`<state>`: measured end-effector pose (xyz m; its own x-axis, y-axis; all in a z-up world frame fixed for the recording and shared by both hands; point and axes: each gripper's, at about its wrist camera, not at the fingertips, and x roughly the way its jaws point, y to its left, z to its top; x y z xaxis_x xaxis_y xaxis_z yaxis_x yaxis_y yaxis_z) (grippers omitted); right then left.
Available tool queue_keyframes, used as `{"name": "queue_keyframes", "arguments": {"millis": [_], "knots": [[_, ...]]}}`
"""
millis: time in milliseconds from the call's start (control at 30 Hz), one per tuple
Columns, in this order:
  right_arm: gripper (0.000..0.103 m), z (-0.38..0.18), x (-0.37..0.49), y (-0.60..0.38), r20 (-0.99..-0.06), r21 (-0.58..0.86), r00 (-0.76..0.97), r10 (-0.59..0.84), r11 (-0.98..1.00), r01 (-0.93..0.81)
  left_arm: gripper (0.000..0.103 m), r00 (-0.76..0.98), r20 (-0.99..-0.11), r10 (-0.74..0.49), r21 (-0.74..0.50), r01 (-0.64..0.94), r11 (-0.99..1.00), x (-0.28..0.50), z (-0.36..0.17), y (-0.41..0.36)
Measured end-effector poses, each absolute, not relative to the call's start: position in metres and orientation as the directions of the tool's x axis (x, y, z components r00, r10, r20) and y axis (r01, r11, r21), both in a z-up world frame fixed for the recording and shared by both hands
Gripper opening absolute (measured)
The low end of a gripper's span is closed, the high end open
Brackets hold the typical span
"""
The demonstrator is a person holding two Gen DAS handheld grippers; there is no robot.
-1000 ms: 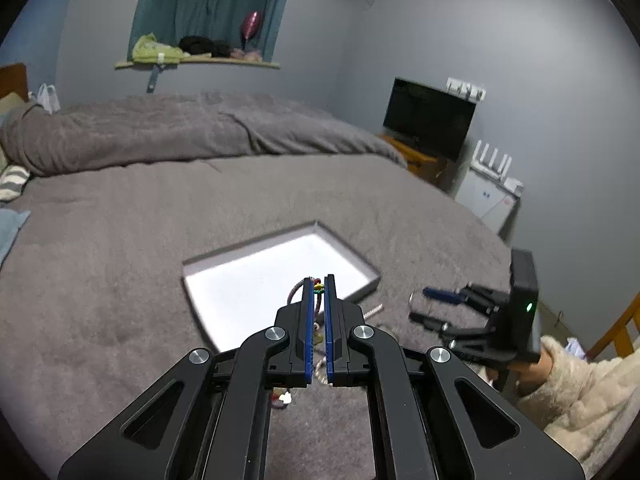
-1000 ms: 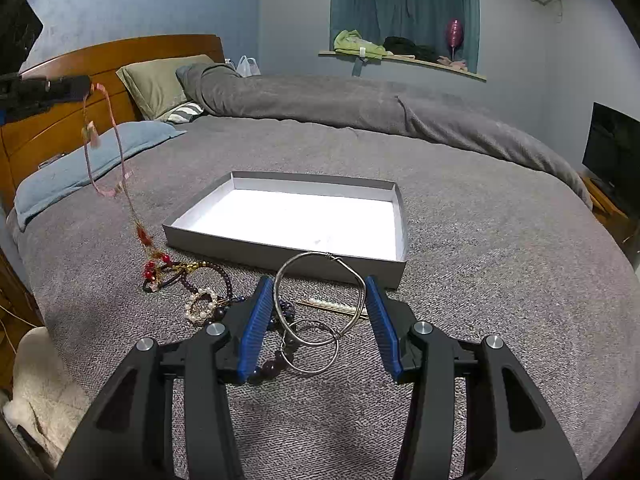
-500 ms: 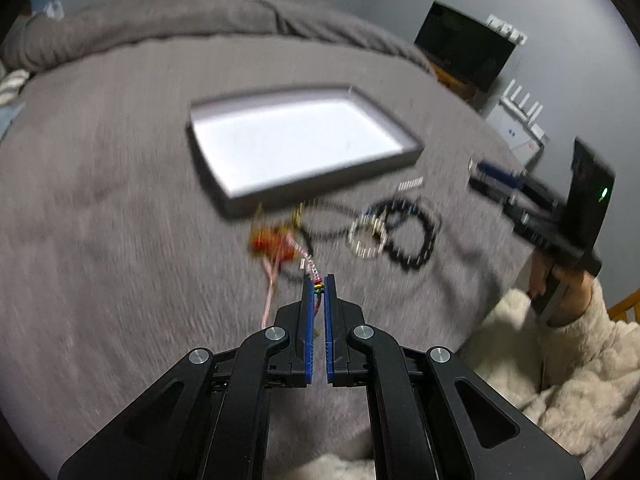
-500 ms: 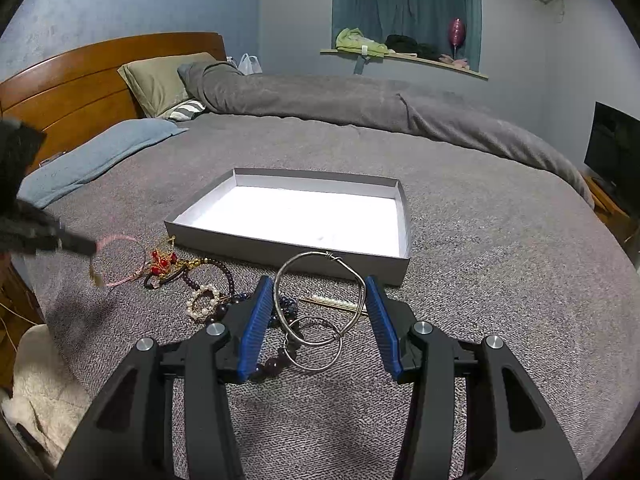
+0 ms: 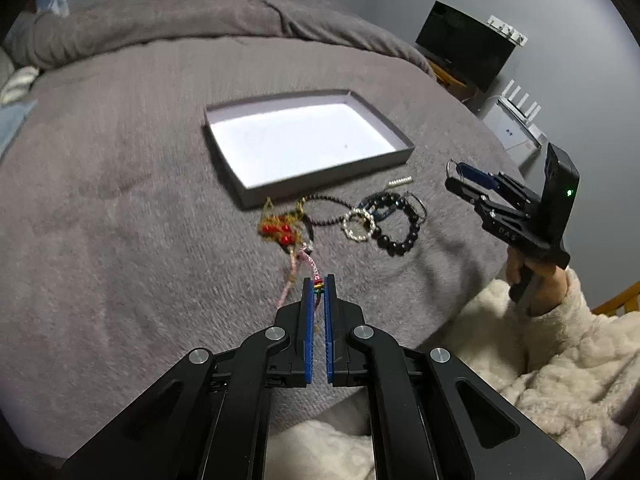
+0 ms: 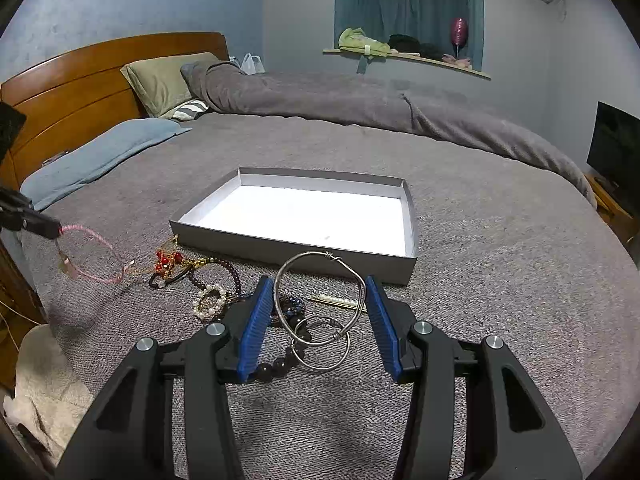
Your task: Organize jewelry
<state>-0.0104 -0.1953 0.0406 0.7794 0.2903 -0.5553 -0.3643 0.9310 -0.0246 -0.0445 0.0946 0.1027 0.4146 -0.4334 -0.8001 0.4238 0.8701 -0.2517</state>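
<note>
My left gripper [image 5: 319, 280] is shut on a pink cord bracelet [image 5: 301, 266], which also shows in the right wrist view [image 6: 90, 254] hanging low over the bed, left of the pile. My right gripper [image 6: 320, 292] is shut on a large silver bangle [image 6: 320, 300], its pads pressing the bangle's two sides; it also shows in the left wrist view [image 5: 460, 178]. A grey tray with a white inside [image 6: 288, 246] lies on the bed beyond the pile. On the blanket lie a red-and-gold piece [image 6: 170, 258], a pearl bracelet [image 6: 210, 302], dark bead bracelets [image 5: 394, 236] and a pearl hair pin [image 6: 336, 301].
The grey blanket covers the bed [image 6: 500, 240]. Pillows [image 6: 160, 84] and a wooden headboard [image 6: 80, 76] are at far left. A TV [image 5: 464, 46] and a white router [image 5: 516, 120] stand by the wall. A white fleece sleeve [image 5: 560, 360] is at my right hand.
My left gripper came down from high above the bed with the pink bracelet to just above the blanket. My right gripper stayed still on the bangle.
</note>
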Motion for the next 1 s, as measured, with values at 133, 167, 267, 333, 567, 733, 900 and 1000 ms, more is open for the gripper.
{"name": "queue_keyframes", "arguments": {"millis": [133,167,267,333,567,733,900,1000], "knots": [[0.048,0.040,-0.011,-0.195,-0.557,-0.021,0.777,0.293,0.930,-0.366,0.005,0.386,-0.826,-0.410,-0.242,0.414,0.878,-0.033,0.081,0.088],[0.048,0.040,-0.012,-0.195,-0.558,-0.023,0.777,0.292,0.930,-0.366,0.005,0.393,-0.835,-0.386,-0.222,0.402,0.889,-0.029,0.073,0.087],[0.048,0.041,-0.013,-0.197,-0.559,-0.025,0.778,0.288,0.932,-0.363,0.030,0.413,-0.840,-0.351,-0.190,0.381,0.905,-0.023,0.059,0.088],[0.048,0.041,-0.013,-0.199,-0.559,-0.025,0.779,0.284,0.933,-0.358,0.041,0.455,-0.831,-0.320,-0.145,0.379,0.914,-0.025,0.056,0.088],[0.048,0.039,-0.012,-0.197,-0.562,-0.025,0.778,0.283,0.934,-0.357,0.040,0.491,-0.832,-0.256,-0.018,0.437,0.899,-0.037,0.034,0.074],[0.048,0.039,-0.013,-0.194,-0.565,-0.028,0.775,0.284,0.932,-0.362,0.025,0.461,-0.852,-0.249,0.000,0.475,0.880,-0.030,0.013,0.062],[0.048,0.039,-0.013,-0.197,-0.565,-0.024,0.776,0.278,0.935,-0.353,0.004,0.449,-0.869,-0.209,0.043,0.490,0.871,-0.031,0.006,0.055],[0.048,0.039,-0.013,-0.198,-0.564,-0.022,0.777,0.280,0.935,-0.353,0.004,0.495,-0.856,-0.150,0.104,0.449,0.887,-0.033,0.014,0.061]]}}
